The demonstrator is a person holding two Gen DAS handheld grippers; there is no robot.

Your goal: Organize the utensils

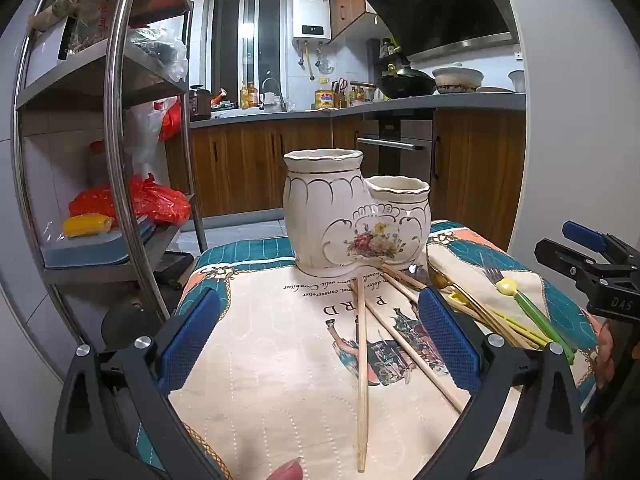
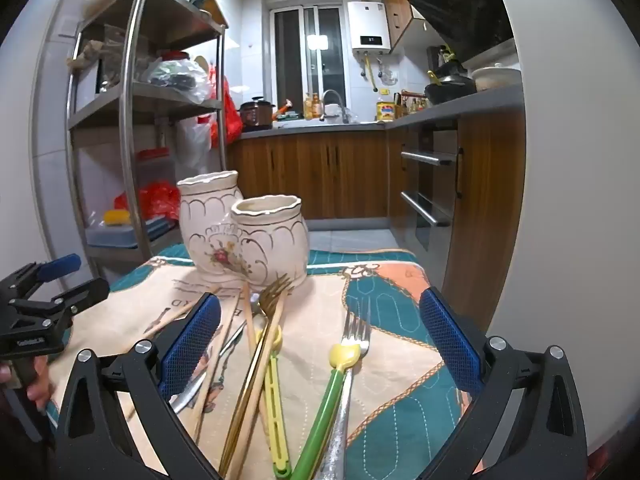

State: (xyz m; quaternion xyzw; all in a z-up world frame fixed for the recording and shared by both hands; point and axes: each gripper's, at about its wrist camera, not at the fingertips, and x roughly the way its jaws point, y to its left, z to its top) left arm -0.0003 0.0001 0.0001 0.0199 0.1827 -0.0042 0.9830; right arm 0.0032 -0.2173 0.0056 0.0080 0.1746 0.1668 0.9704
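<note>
Right gripper (image 2: 320,344): wide open, holding nothing. It hangs low over the pile of utensils in the middle bottom of the right view.
Left gripper (image 1: 320,340): wide open too, holding nothing. It sits over the cloth (image 1: 280,380), with two chopsticks (image 1: 362,360) between its fingers.
Pile: a gold fork (image 2: 276,286), a silver fork (image 2: 357,330), a green handle (image 2: 324,412), a yellow piece (image 2: 274,400) and more sticks lie crossed on each other.
Which way they lie: the long sides run from the bottom of the frame up toward the holder (image 2: 244,232). So they point almost the same way as the fingers.
Nearer hand: I think the right one, since the forks lie right under it.
Next move, my guess: the hand must turn so its fingers close across a handle, not along it.
Holder: it stands at the far end of the cloth, in the center of both views, just past the fork tips. It has a tall cup and a short cup joined together.
Inside the cups: nothing sticks out of either top. I cannot see down to the bottom.
</note>
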